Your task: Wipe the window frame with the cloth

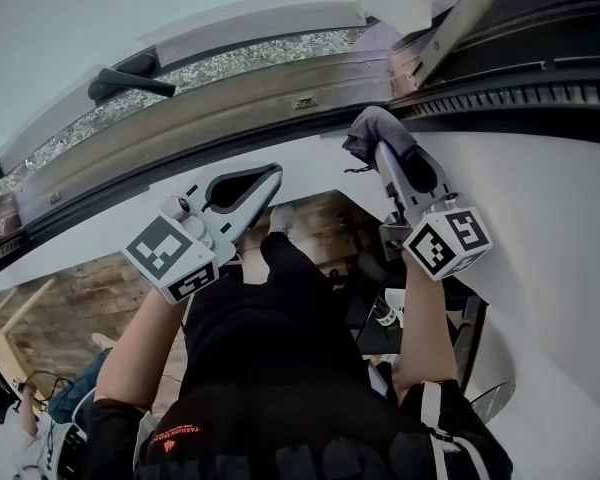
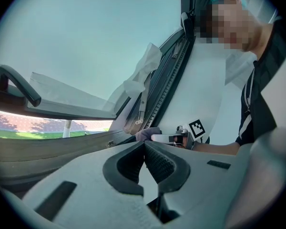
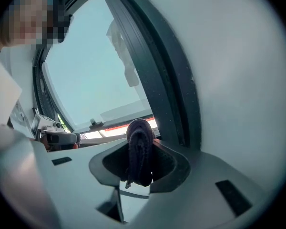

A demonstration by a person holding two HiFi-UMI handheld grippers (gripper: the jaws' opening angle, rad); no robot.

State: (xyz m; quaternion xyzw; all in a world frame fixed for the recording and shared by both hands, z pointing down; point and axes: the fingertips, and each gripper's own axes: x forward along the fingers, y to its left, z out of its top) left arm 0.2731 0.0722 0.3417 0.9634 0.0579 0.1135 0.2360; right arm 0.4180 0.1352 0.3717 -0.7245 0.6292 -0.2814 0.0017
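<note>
I can read no words or numbers. The orange print on my black shirt, at seven o'clock in the head view, is too small.

White wall, wooden plank floor, window glass with black handle, pale daylight outside
</note>
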